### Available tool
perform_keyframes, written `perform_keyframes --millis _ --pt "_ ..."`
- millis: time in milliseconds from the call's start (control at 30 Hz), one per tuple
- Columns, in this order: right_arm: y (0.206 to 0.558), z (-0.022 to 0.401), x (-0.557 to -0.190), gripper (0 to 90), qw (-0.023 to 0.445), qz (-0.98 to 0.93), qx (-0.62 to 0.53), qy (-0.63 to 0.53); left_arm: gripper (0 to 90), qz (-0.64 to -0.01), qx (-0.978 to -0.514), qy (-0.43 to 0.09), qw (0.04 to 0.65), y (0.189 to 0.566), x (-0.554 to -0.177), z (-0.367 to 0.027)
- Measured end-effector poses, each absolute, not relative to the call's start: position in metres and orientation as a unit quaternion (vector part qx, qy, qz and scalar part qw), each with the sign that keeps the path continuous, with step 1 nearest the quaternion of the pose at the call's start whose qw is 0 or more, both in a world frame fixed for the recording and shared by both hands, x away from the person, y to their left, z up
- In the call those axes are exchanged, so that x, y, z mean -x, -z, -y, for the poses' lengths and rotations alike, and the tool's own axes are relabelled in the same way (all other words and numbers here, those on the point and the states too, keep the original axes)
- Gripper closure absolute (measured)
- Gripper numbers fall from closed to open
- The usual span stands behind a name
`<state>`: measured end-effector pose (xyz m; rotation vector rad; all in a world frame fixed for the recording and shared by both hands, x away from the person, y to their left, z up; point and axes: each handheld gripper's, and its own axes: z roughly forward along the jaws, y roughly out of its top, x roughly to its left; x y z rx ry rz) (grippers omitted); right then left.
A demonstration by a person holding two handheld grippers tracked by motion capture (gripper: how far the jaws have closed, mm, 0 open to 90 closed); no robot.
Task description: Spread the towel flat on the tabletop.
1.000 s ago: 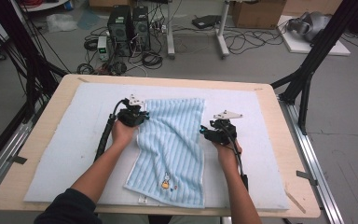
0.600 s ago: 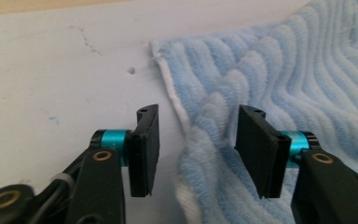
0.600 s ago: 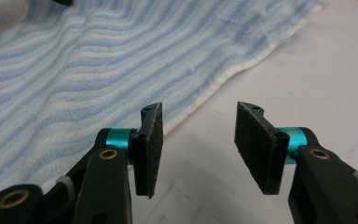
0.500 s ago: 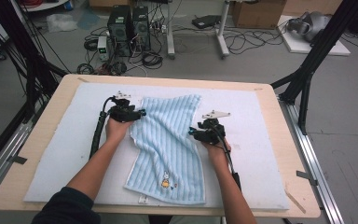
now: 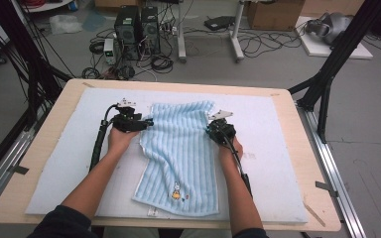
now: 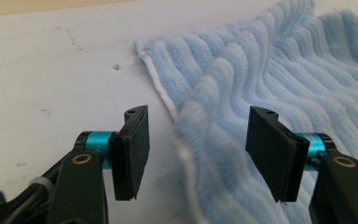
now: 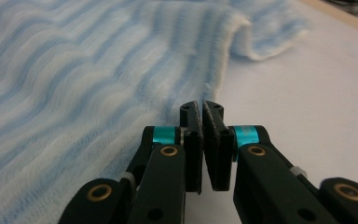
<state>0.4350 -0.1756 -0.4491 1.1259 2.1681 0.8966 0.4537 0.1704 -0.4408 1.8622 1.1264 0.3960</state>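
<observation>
The left gripper (image 6: 193, 154) has its fingers (image 6: 131, 151) standing well apart, released; the white-hemmed edge of the light blue striped towel (image 6: 270, 79) lies on the mat between them, and neither pad presses on it. They opened within the last second and have held about that width since. The right gripper (image 7: 201, 142) has its fingers (image 7: 192, 144) clenched together, having just been closing; they sit right at the towel's edge (image 7: 121, 102), and whether a sliver of cloth is pinched between the pads cannot be made out.

In the high view the towel (image 5: 178, 153) lies spread on the pale blue mat (image 5: 278, 163) that covers the wooden surface (image 5: 54, 148), its far end rumpled between the left gripper (image 5: 146, 122) and the right gripper (image 5: 212, 130), its near end flat toward the person. A small embroidered motif (image 5: 177, 193) with orange and red spots sits near the near hem; it is too small to identify. A small white tag (image 5: 152, 212) pokes out at the near hem, and faint grey print (image 5: 248, 156) shows on the mat beside the right hand (image 5: 229, 148); neither can be read
</observation>
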Motion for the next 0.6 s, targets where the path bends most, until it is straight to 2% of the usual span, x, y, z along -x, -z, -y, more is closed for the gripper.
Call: perform_keyframes --millis 133,200,433,600 --pt "0.451 0.183 -0.443 86.8 0.294 -0.784 -0.446 -0.315 41.9 -0.449 -0.761 -0.147 0.445 0.441 -0.452 -0.168" --pt "0.451 0.185 -0.446 85.5 0.286 -0.778 -0.457 -0.322 41.5 -0.443 -0.764 -0.140 0.447 0.441 -0.451 -0.167" --pt "0.440 0.194 -0.433 59.4 0.260 -0.767 -0.462 -0.362 41.2 -0.433 -0.766 -0.134 0.456 0.443 -0.439 -0.169" --pt "0.433 0.202 -0.416 52.4 0.257 -0.776 -0.446 -0.364 41.0 -0.420 -0.777 -0.120 0.454 0.446 -0.429 -0.172"
